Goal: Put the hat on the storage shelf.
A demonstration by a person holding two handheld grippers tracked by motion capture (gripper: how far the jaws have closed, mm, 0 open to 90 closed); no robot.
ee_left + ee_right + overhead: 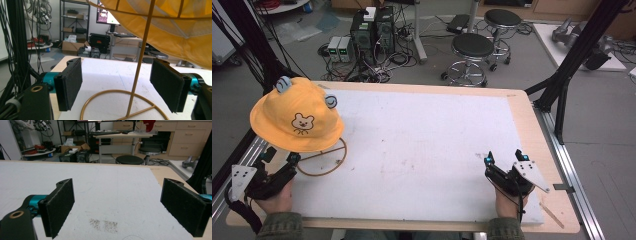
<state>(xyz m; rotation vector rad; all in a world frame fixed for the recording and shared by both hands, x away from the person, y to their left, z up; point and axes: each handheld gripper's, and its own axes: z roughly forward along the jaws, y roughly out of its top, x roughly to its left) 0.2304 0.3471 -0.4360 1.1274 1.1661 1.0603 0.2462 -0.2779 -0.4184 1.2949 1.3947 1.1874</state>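
Grippers held in a person's two hands rest at the near edge of a white-topped wooden table [522, 107]. Left gripper [117, 85] stands wide open, holding nothing; the thin upright rod of a gold wire hat stand [140, 62] rises between its black padded jaws without touching either. Right gripper [117, 207] is also wide open and empty, over bare table with a faint dark smudge [103, 224]. A yellow bucket hat with a bear face [298, 116] sits atop the stand, just beyond the left gripper at the table's far-left side, well apart from the right gripper. The hat hides the stand's top; its brim is cut off in the left gripper view.
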